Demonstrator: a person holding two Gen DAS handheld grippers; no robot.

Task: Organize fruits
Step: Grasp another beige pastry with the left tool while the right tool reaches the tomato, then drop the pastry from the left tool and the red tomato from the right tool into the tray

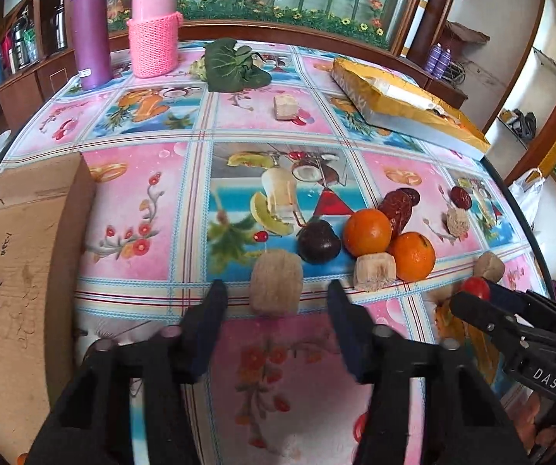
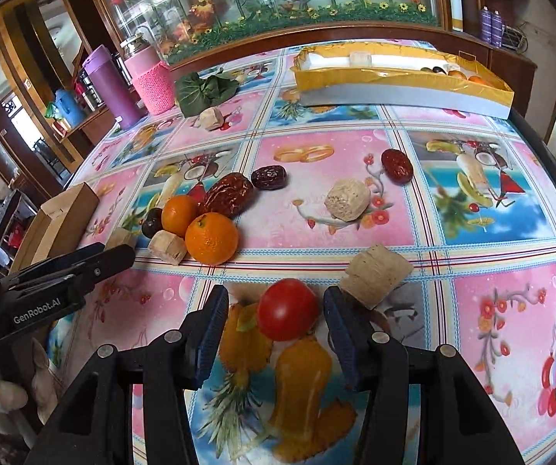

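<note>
Right wrist view: tomato [image 2: 287,309] sits on the tablecloth [image 2: 510,310] dead centre between the right gripper [image 2: 276,312] fingers, pads either side with a gap showing on both, so jaws are released, not yet pinching. Tomato is round, no long axis to line up; it lies straight ahead along the fingers. A tan block [image 2: 378,274] lies just beyond the right-hand finger, near enough to get nudged. Left gripper [image 1: 276,296] likewise brackets a tan cylinder [image 1: 276,282], standing upright just past the fingertips, pads not touching, jaws open. Oranges [image 2: 211,238], dates and a dark fruit cluster between the two hands. Yellow tray [image 2: 405,77] at the far edge already holds some fruit, nearer the right hand. My guess: close on tomato, carry it there.
</note>
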